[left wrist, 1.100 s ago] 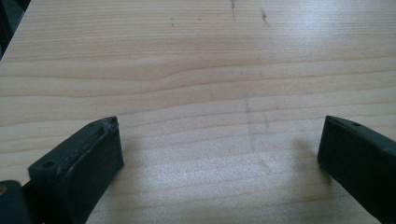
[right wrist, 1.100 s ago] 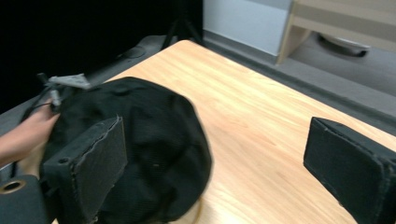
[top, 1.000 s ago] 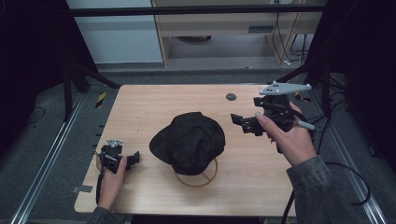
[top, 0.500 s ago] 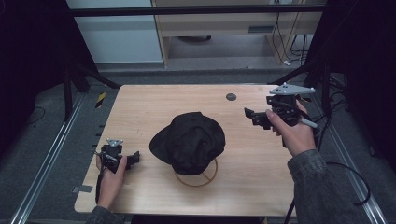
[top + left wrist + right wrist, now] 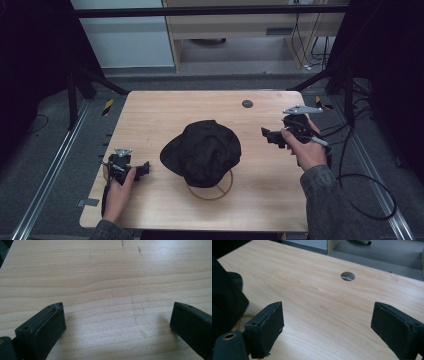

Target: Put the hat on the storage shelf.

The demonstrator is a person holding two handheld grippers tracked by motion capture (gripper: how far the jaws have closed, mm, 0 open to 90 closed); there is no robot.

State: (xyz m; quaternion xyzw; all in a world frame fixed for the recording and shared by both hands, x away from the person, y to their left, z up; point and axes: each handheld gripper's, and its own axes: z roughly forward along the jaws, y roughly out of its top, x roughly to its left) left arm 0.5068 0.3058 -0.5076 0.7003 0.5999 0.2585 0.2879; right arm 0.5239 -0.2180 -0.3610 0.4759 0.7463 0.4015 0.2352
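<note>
High view, cap: a black cap (image 5: 202, 152) sits near the middle of the wooden desk (image 5: 150, 112), resting on a thin wire ring stand (image 5: 215, 189) whose loop shows under its near edge.
High view, brim: it points toward the desk's left side.
High view, left claw (image 5: 142, 168): held low at the near left part of the desk, aimed toward the cap, well apart from it; the person's left hand (image 5: 119, 192) wraps its grip.
High view, right claw (image 5: 267, 136): raised over the right side of the desk, pointing toward the cap, near its right edge but not touching; the right hand (image 5: 306, 150) holds it, with a grey three-cornered plate (image 5: 301, 109) on top.
High view, hole: a small round grommet hole (image 5: 247, 103) lies in the far part of the desk, beyond the cap.

Left gripper view, claw: released, the two black jaws stand wide apart with nothing between them.
Left gripper view, surface: bare wood grain of the desk (image 5: 105, 277) with a few faint dark marks.

Right gripper view, claw: released, jaws spread wide with nothing gripped.
Right gripper view, cap: the black cap (image 5: 225, 297) is at the left edge, just beside the left jaw, apart from it.
Right gripper view, stand: a sliver of the wire ring (image 5: 242, 317) peeks out beneath the cap.
Right gripper view, hole: the grommet hole (image 5: 348, 276) lies ahead on the desk (image 5: 312, 297), between the jaws and farther off.
</note>
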